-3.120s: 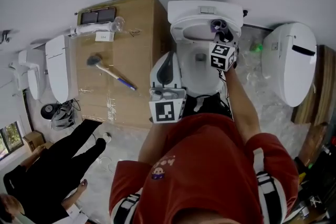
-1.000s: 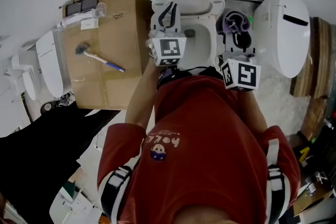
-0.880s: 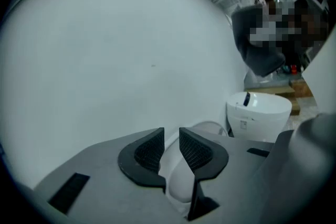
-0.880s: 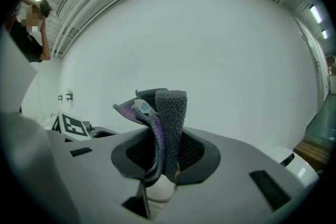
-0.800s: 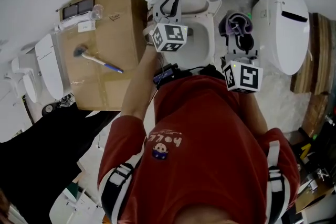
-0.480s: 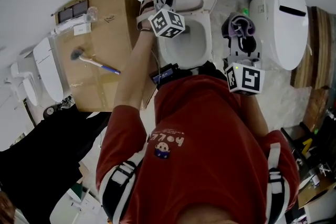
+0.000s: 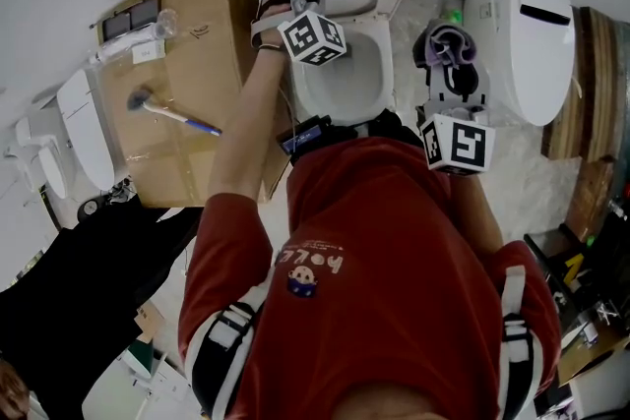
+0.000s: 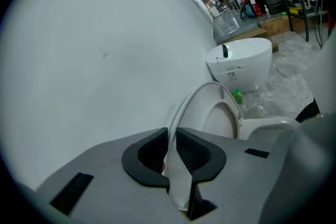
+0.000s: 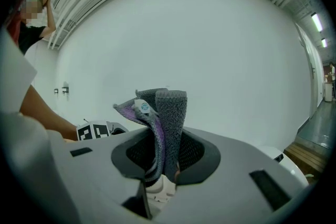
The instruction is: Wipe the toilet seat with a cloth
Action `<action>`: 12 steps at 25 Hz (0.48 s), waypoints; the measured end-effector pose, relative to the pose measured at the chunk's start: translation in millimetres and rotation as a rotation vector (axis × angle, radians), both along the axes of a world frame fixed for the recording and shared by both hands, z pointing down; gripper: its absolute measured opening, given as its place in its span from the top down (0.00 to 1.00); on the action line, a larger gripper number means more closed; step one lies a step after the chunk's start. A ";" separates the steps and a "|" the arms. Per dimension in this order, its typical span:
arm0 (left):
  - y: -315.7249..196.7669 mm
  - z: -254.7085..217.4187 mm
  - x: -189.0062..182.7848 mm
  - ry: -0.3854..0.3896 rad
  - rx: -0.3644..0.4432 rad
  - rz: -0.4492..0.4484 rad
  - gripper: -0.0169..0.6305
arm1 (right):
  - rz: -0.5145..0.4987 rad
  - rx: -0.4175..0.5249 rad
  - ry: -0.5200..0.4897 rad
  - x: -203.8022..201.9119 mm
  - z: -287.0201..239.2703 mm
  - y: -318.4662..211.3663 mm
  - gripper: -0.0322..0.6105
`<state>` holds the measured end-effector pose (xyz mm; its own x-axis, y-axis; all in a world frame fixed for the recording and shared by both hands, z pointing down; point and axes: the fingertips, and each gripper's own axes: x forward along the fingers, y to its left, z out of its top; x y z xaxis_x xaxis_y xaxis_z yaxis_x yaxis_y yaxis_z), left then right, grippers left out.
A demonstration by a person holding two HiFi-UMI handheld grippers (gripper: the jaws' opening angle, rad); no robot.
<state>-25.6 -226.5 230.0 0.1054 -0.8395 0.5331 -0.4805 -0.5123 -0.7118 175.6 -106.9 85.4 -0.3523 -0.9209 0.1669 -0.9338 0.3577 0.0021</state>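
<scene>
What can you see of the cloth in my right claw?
The cloth is a grey, knitted-looking rag with purple stripes and a small round tag near its top. It is bunched into upright folds and pinched in the right claw, whose jaws are closed on its lower part. In the head view it is held in the air right of the toilet bowl, apparently touching nothing else.

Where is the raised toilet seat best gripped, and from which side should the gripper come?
Grip the seat by its thin side rim, coming edge-on from its left side. It stands upright, so only that rim fits between the pads. The left gripper has its jaws closing on it there.
</scene>
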 end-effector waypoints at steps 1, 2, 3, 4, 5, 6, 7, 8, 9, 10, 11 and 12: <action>2.9 -0.4 0.9 0.001 -0.001 0.002 0.88 | -0.004 0.001 0.001 -2.4 -0.8 2.0 0.83; 6.5 -0.7 1.8 0.003 -0.002 0.006 0.88 | -0.008 0.002 0.002 -4.9 -1.5 4.3 0.83; 10.6 -0.8 2.5 0.005 -0.002 0.011 0.88 | -0.010 0.003 0.004 -7.5 -1.9 6.8 0.83; 15.0 -0.7 3.2 0.009 -0.002 0.016 0.88 | -0.012 0.003 0.006 -10.3 -2.2 9.5 0.83; 19.4 -0.6 3.8 0.013 -0.003 0.023 0.88 | -0.014 0.003 0.007 -13.4 -2.1 12.4 0.83; 24.1 -0.4 4.3 0.018 -0.004 0.031 0.88 | -0.014 0.002 0.009 -16.6 -1.5 15.8 0.83; 29.4 -0.2 5.0 0.024 -0.007 0.040 0.88 | -0.013 0.000 0.011 -19.9 -0.6 19.9 0.83; 35.7 -0.1 6.0 0.028 -0.010 0.052 0.88 | -0.011 -0.002 0.014 -23.1 0.4 25.0 0.83; 43.0 0.0 7.2 0.032 -0.015 0.064 0.88 | -0.007 -0.005 0.019 -26.5 1.6 30.7 0.83; 51.1 0.3 8.1 0.036 -0.020 0.078 0.88 | -0.003 -0.009 0.023 -29.9 3.1 36.9 0.83; 59.4 0.9 8.9 0.037 -0.027 0.091 0.88 | 0.002 -0.016 0.026 -33.0 5.2 43.4 0.83; 67.8 1.9 10.0 0.038 -0.035 0.103 0.88 | 0.007 -0.024 0.030 -35.6 8.1 50.3 0.83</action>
<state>-15.7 -158.7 231.9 0.2110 -0.8038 0.5562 -0.4498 -0.5850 -0.6749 140.0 -56.6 93.4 -0.3401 -0.9191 0.1990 -0.9361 0.3510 0.0214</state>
